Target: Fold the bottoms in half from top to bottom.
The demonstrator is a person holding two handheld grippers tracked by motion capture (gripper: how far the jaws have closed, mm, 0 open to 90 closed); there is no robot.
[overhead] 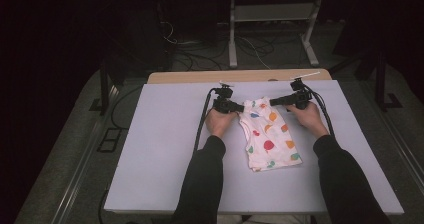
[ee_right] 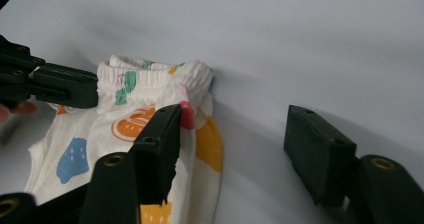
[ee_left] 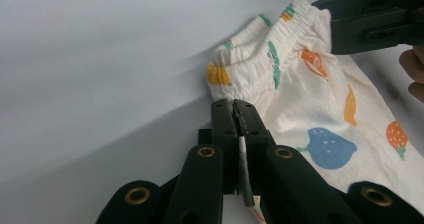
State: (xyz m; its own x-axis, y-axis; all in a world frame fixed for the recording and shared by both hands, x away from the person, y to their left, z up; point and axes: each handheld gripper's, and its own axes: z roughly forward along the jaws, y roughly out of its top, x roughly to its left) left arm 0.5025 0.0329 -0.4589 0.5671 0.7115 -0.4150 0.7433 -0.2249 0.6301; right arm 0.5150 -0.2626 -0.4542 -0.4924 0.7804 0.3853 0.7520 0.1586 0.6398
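A small white garment (overhead: 270,134) printed with coloured fruit lies folded on the white table top (overhead: 165,149), its elastic waistband (ee_left: 260,64) at the far end. My left gripper (overhead: 240,106) is at the waistband's left corner. In the left gripper view its jaws (ee_left: 235,109) are shut, pinching the cloth edge. My right gripper (overhead: 272,102) is at the waistband's right corner. In the right gripper view it (ee_right: 235,116) stands open: one jaw lies over the cloth (ee_right: 150,79), the other over bare table. The left gripper (ee_right: 75,89) shows there at the left.
A wooden table edge (overhead: 240,75) runs behind the white top. Beyond it, a metal stand (overhead: 270,29) and loose cables (overhead: 200,49) are on the dark floor. Both forearms in black sleeves come in from the bottom.
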